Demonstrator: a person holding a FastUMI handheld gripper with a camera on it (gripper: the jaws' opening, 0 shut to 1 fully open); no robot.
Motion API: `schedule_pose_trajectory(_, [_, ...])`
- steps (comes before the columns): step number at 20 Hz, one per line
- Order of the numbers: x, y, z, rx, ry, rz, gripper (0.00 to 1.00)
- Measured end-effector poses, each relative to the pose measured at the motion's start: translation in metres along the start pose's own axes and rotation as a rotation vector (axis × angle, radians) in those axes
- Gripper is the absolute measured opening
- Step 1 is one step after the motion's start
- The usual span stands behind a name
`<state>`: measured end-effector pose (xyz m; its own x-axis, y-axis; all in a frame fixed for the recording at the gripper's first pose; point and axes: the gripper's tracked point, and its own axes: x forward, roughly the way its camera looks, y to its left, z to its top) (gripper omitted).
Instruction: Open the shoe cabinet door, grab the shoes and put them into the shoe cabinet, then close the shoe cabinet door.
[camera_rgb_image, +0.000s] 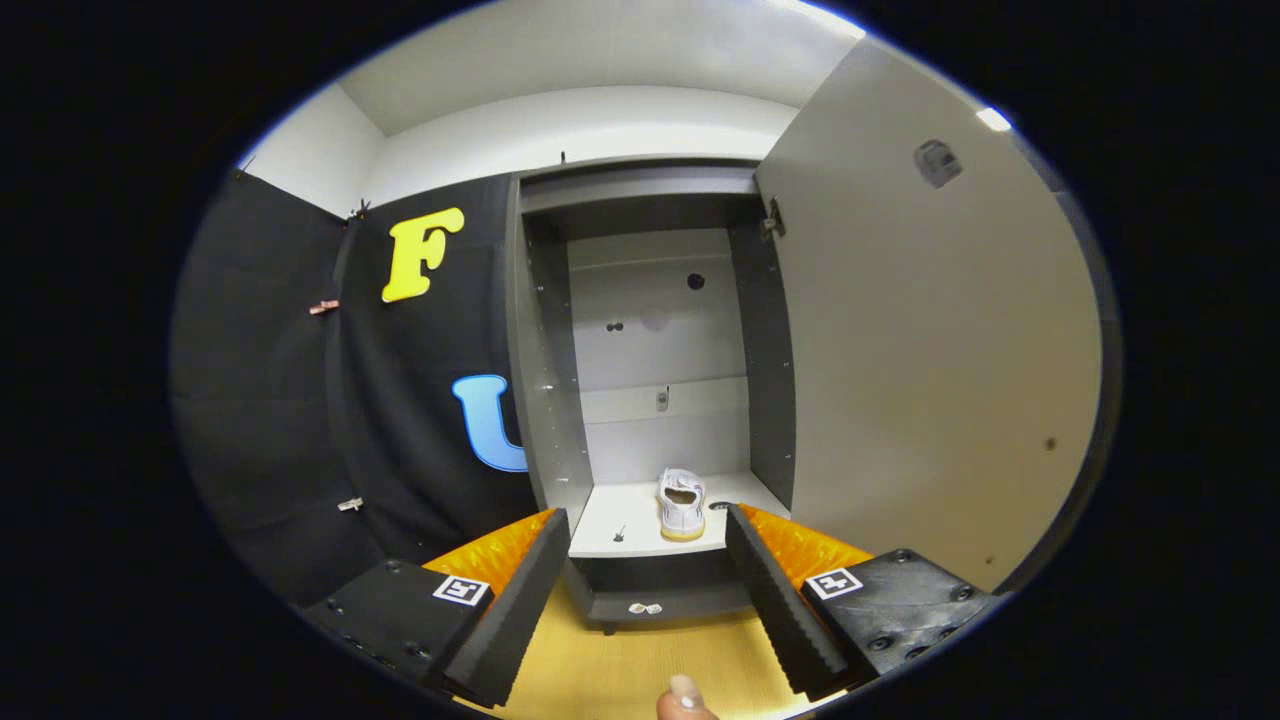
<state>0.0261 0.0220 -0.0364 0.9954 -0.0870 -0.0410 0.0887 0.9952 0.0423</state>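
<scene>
Gripper (648, 575) spread wide, holding nothing. Beyond the fingers, shoe cabinet (640, 330) with door (930, 330) swung open. Single shoe (682, 505) upright on the cabinet shelf (620, 515).

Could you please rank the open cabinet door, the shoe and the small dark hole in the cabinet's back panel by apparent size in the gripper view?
1. Cabinet door, though nearness inflates it
2. Shoe
3. Hole
The tool is open.

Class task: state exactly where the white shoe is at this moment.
In the gripper view, the white shoe stands on the bottom shelf inside the open shoe cabinet, beyond the open tongs, left of the swung-open door.
</scene>
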Motion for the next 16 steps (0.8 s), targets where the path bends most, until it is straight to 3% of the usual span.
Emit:
schedule_pose_trajectory(6, [-0.083, -0.035, 0.021, -0.027, -0.033, 0.048, 0.99])
schedule_pose_trajectory(10, [-0.122, -0.085, 0.045, -0.027, -0.082, 0.064, 0.99])
schedule_pose_trajectory(16, [-0.138, -0.172, 0.057, -0.020, -0.070, 0.028, 0.98])
